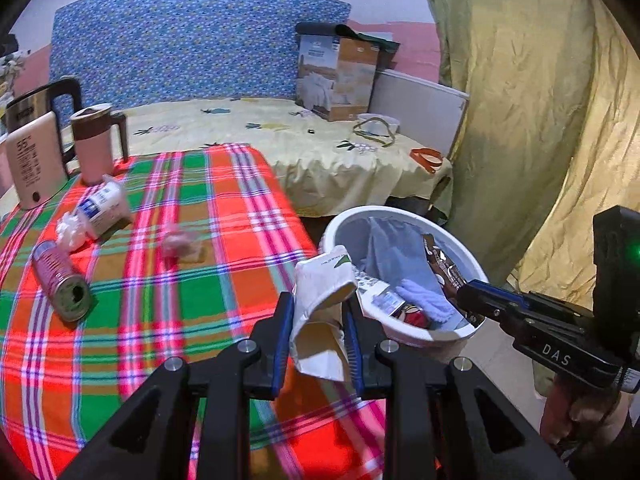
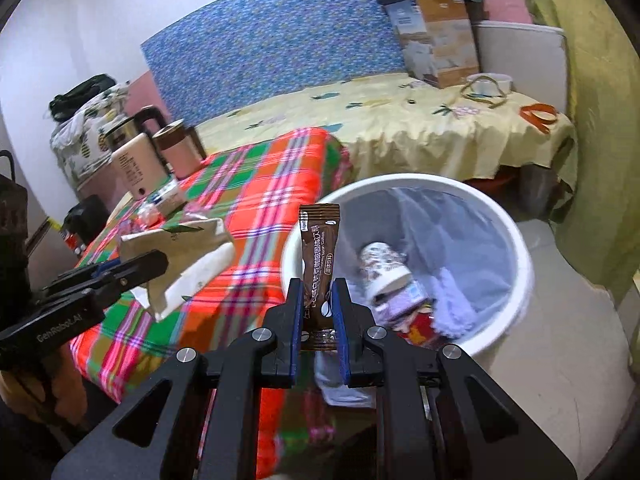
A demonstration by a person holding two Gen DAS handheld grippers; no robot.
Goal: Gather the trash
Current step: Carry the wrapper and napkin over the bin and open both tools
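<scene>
Both claws held trash. Left view: my left claw (image 1: 318, 312) pinched a white carton (image 1: 324, 280) over the table (image 1: 160, 240) edge, the bin (image 1: 404, 332) at two o'clock. Right view: my right claw (image 2: 318, 304) clamped a brown sachet (image 2: 319, 256) upright, the bin (image 2: 516, 264) at one o'clock.

A bed under a yellow fruit-print sheet (image 1: 280, 136) fills the middle of the frame, with a blue patterned mattress (image 1: 180, 40) upright against the white-and-pink wall (image 2: 80, 32) behind it. A yellow-green curtain (image 1: 532, 120) hangs at right, above the pale floor (image 2: 560, 340).
</scene>
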